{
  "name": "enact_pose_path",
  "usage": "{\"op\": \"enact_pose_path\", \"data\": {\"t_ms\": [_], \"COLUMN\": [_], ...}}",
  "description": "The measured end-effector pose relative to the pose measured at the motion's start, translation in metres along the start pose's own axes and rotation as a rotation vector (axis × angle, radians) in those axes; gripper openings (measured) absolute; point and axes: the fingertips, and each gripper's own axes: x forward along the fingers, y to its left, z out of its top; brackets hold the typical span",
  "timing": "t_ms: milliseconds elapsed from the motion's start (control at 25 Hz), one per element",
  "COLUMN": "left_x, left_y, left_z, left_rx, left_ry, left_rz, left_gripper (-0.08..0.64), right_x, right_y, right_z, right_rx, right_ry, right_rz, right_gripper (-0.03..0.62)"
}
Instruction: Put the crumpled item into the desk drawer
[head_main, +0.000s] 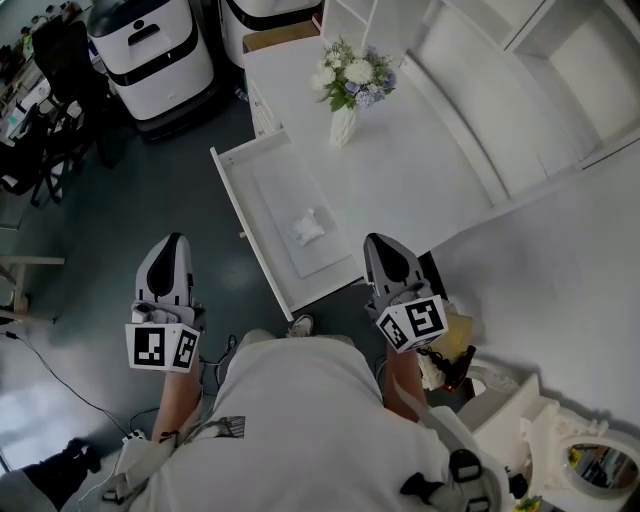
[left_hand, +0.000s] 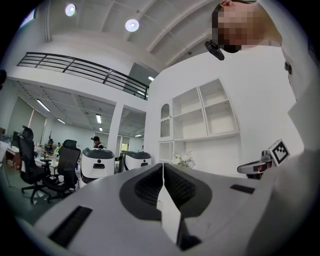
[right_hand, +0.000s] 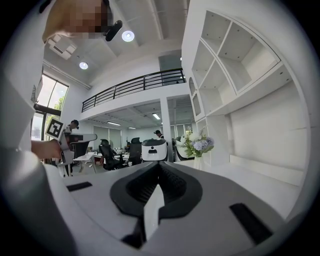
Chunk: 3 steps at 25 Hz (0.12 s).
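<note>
While the drawer (head_main: 232, 190) stands pulled out from the white surface (head_main: 420, 170), the crumpled item (head_main: 308, 228) lies inside it, a small white wad near the middle of the drawer's pale floor, with nothing else in there. On the surface beyond the drawer stands a vase (head_main: 343, 125) of flowers. The left hand-held gripper (head_main: 175, 242) (left_hand: 162, 175) is out over the floor, left of the drawer, jaws closed and empty. The right hand-held gripper (head_main: 380, 243) (right_hand: 159, 172) sits just beside the drawer's near corner, jaws likewise together on nothing.
</note>
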Motion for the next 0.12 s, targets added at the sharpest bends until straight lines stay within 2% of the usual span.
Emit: {"op": "enact_pose_path", "data": {"t_ms": [120], "left_x": [-0.0010], "left_y": [0.0003], "left_z": [-0.0050], "left_rx": [-0.004], "left_ry": [0.012], "left_rz": [0.006], "left_gripper": [0.021], "right_x": [0.0006], "right_y": [-0.0009], "right_z": [-0.0035], "right_rx": [0.002], "right_ry": [-0.001], "right_rz": [0.005], "right_gripper": [0.011]}}
